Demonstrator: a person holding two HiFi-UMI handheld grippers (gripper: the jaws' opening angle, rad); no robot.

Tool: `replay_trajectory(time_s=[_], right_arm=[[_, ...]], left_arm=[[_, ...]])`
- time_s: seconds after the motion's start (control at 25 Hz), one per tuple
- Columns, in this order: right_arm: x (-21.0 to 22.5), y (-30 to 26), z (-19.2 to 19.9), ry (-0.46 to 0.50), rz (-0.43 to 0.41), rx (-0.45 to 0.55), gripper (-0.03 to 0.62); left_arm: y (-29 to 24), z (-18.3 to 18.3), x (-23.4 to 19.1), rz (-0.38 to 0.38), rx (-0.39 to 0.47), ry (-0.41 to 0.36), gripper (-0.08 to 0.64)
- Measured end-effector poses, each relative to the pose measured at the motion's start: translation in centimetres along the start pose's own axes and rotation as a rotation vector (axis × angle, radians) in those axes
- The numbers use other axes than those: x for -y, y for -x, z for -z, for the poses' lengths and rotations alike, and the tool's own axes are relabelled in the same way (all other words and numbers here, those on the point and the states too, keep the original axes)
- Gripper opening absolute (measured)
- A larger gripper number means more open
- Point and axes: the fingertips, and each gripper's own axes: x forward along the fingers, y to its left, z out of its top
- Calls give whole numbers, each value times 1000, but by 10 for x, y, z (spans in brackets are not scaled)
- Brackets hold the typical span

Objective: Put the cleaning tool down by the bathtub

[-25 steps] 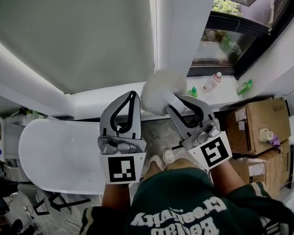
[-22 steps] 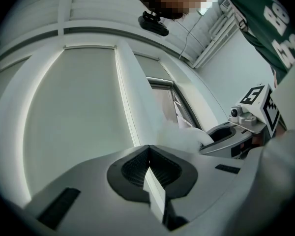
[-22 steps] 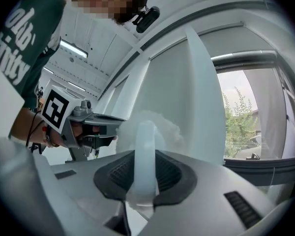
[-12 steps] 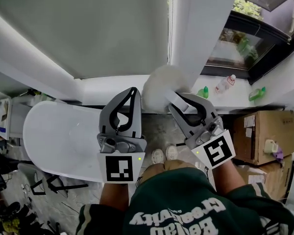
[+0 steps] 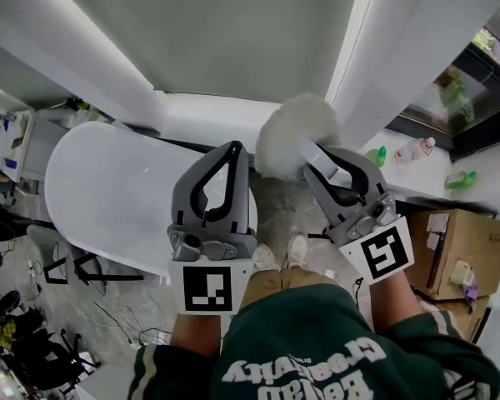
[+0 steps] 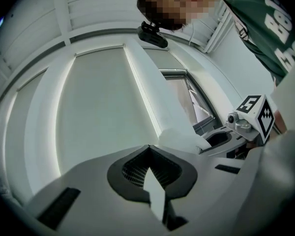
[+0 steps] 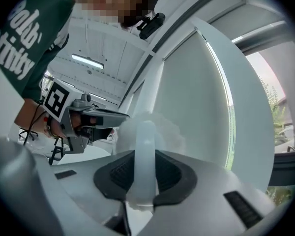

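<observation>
Nearest you: green sweatshirt, with your shoes on the mottled floor below.

Left gripper: points away from you. In the left gripper view its jaws are pressed together at the tips with nothing between them.

Right gripper: angled up and to the left in the head view. In the right gripper view its jaws pinch the pale handle of the cleaning tool.

Cleaning tool: the long axis runs in line with the right gripper's jaws. The handle sits between the pads at the near end. The white fluffy head is at the far end, pointing away from you toward the wall. It is held up off the floor, just past both grippers' tips, and not set down.

Bathtub: white, on the left in the head view. Its near rim passes under the left gripper. The tool's head sits off the tub's right side, apart from it.

Further right: bottles on the window sill and a cardboard box below them.
</observation>
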Motion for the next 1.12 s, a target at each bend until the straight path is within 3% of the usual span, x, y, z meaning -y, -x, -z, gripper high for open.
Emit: replay_trajectory(time_s=[0.16, 0.56, 0.8, 1.12], right_arm=[[-13, -12, -5, 27, -20, -12, 92], [-39, -28, -22, -29, 87, -54, 92], [-59, -34, -29, -7, 85, -45, 92], [-65, -52, -28, -2, 87, -48, 92]], left_arm=[[17, 5, -18, -22, -10, 9, 8], [67, 4, -71, -55, 21, 16, 8], [87, 3, -82, -38, 77, 57, 8], [90, 16, -97, -38, 64, 70, 8]])
